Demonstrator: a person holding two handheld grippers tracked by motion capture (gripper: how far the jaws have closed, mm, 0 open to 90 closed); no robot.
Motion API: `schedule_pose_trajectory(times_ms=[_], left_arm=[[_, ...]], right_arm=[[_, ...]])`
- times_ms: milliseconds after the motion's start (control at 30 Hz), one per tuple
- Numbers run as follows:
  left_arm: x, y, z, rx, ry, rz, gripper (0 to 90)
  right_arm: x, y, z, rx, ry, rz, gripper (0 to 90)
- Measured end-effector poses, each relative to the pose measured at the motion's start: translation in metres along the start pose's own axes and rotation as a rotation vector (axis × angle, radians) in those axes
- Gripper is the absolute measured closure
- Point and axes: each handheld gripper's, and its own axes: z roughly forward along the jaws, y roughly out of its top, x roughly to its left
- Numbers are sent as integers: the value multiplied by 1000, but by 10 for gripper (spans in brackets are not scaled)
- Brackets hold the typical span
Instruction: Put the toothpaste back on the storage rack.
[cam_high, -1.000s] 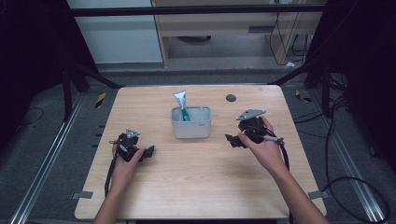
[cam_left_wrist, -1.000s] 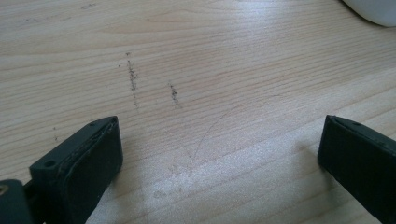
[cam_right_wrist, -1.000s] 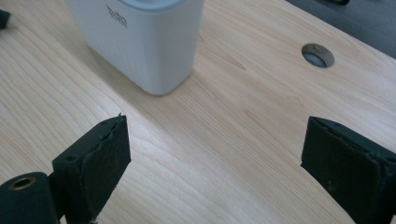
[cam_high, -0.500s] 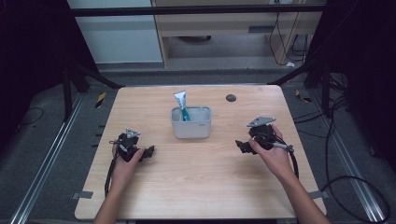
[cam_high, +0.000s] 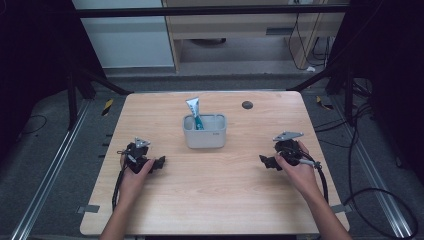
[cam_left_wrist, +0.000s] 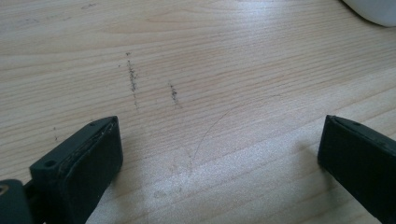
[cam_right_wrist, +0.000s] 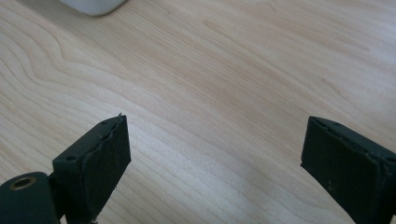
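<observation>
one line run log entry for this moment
left gripper: open, empty, low over table | right gripper: open, empty | toothpaste tube: standing in white holder, mid-table

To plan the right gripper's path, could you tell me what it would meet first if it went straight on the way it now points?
Probably nothing: the right gripper points leftward across bare table, in front of the white container; the left gripper lies far across.

r tool (cam_right_wrist: 215, 154) jaws wide apart, low over bare wood table (cam_right_wrist: 243, 70); white container (cam_right_wrist: 93, 5) corner top left.
</observation>
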Motion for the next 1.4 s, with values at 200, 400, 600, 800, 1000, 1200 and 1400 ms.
schedule_pose_trajectory(times_ms=[200, 400, 600, 800, 1000, 1200, 1400], left_arm=[[0, 0, 0, 0, 0, 1, 0], [0, 0, 0, 0, 0, 0, 0], [0, 0, 0, 0, 0, 1, 0], [0, 0, 0, 0, 0, 0, 0], [0, 0, 0, 0, 0, 0, 0], [0, 0, 0, 0, 0, 0, 0], [0, 0, 0, 0, 0, 0, 0]], right_arm=[[-7, -16, 5, 14, -4, 32, 84], [-17, -28, 6, 12, -12, 72, 84], [-31, -36, 4, -2, -40, 117, 84], [-40, -43, 8, 0, -53, 157, 81], [-38, -43, 12, -15, -83, 158, 68], [-37, -42, 16, -17, -109, 155, 36], [-33, -40, 18, -5, -140, 188, 3]])
